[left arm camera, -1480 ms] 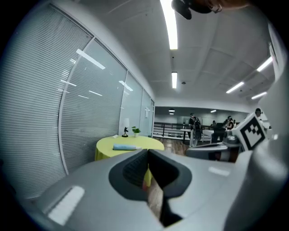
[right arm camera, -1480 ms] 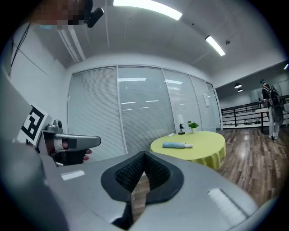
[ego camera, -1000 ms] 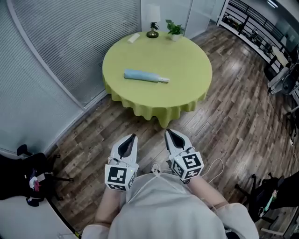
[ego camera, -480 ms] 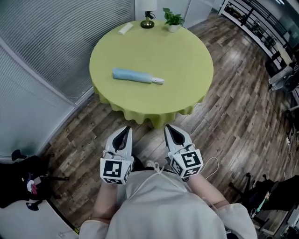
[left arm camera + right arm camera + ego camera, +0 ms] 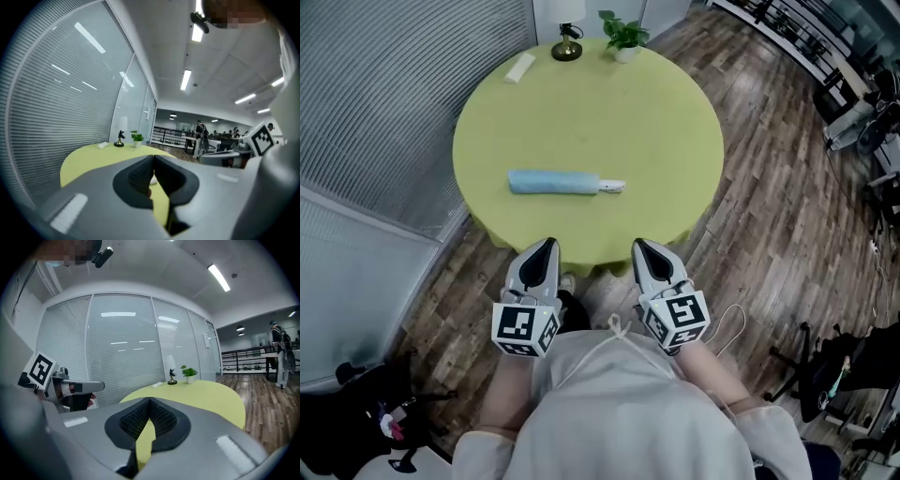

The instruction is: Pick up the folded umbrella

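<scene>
The folded umbrella [image 5: 553,183] is light blue with a white handle [image 5: 614,186] and lies flat on the round yellow-green table [image 5: 675,112], handle to the right. My left gripper [image 5: 546,246] and right gripper [image 5: 642,247] hover side by side at the table's near edge, short of the umbrella. Both are shut with nothing between the jaws. In the left gripper view the shut left gripper [image 5: 153,159] points over the table [image 5: 89,157]. In the right gripper view the shut right gripper [image 5: 149,401] also faces the table [image 5: 211,397], and the left gripper [image 5: 61,385] shows at its left.
At the table's far edge stand a small lamp [image 5: 567,42], a potted plant [image 5: 623,33] and a flat white object [image 5: 520,66]. A wall of blinds [image 5: 384,112] runs close on the left. Dark equipment [image 5: 366,412] sits at lower left, with chairs [image 5: 825,375] on the wood floor at right.
Both grippers have moved forward together from the open floor up to the table's near edge. The table and umbrella now sit closer and lower in the head view.
</scene>
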{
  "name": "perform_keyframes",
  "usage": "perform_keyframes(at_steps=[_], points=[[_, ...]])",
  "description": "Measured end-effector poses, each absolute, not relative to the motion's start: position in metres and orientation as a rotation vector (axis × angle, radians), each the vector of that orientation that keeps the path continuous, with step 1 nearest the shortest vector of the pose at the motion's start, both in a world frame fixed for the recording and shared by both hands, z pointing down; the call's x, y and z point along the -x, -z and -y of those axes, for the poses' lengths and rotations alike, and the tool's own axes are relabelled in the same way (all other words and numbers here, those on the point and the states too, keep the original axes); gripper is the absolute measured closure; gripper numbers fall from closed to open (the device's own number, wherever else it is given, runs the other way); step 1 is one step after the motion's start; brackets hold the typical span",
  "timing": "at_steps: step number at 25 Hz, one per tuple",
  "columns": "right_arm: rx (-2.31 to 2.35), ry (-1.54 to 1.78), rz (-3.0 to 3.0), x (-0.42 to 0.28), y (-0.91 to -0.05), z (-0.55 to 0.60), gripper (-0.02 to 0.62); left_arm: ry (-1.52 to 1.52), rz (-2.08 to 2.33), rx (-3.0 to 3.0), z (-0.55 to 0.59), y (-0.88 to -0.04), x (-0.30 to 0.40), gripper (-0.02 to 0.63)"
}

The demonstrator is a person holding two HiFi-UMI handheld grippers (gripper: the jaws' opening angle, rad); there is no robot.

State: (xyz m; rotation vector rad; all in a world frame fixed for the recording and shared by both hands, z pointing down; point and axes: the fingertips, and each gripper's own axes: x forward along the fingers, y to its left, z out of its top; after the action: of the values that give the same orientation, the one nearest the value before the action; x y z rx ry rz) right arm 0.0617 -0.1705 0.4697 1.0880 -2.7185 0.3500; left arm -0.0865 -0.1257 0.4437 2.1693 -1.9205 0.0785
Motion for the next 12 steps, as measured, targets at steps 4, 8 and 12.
perform_keyframes(at_steps=[4,8,12], points=[[-1.166,-0.37,2.711,-0.024,-0.465,0.205,0.597,-0.108,1.842,-2.236,0.173,-0.446,0.125,0.6],[-1.231,-0.344,2.678,0.017,-0.47,0.239,0.597,-0.177,1.741,-2.298,0.215,-0.468,0.16,0.6],[-1.284,-0.345,2.643,0.045,-0.48,0.263,0.597,-0.257,1.657,-2.352,0.246,-0.489,0.188,0.6]])
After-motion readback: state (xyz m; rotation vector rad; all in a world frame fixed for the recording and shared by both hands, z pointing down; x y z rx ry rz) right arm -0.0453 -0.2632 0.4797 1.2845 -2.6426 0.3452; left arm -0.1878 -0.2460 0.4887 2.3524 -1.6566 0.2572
